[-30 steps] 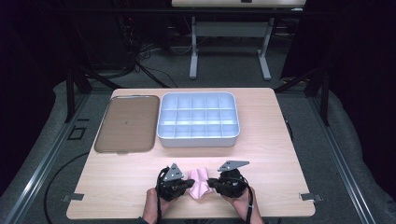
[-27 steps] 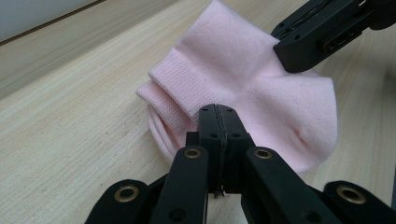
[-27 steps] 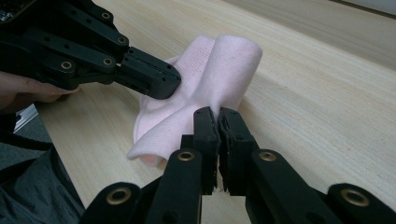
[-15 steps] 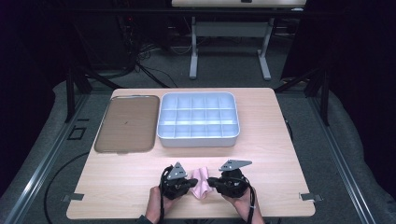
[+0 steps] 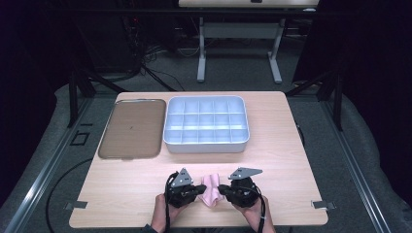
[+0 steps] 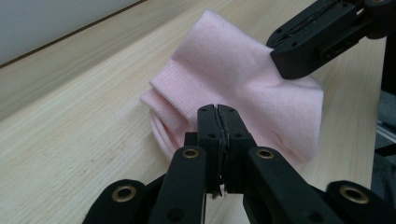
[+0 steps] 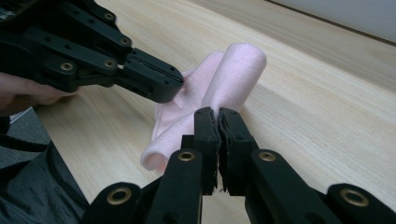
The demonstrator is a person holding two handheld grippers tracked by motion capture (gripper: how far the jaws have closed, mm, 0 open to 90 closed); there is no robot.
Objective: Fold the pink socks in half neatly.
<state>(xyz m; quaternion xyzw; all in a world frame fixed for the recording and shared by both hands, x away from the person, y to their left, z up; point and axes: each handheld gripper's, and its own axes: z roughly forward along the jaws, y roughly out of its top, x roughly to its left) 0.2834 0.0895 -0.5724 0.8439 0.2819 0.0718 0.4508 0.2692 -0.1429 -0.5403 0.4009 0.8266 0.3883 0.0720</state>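
Note:
A small pink sock [image 5: 211, 190] lies folded near the table's front edge, between my two grippers. My left gripper [image 5: 200, 188] comes at it from the left, and in the left gripper view its jaws [image 6: 218, 109] are pressed together at the sock's [image 6: 233, 70] near edge. My right gripper [image 5: 222, 189] meets the sock from the right. Its jaws [image 7: 217, 114] are shut at the base of a raised roll of the sock [image 7: 233, 65]. In each gripper view the other gripper's tip also rests on the fabric, the right gripper [image 6: 282, 63] at the sock's far corner and the left gripper [image 7: 173, 87] at its side.
A pale blue tray [image 5: 206, 146] divided into several compartments stands at the middle of the table, further back. A flat brown tray [image 5: 131, 128] lies to its left. The table's front edge [image 5: 204, 226] runs just below my hands.

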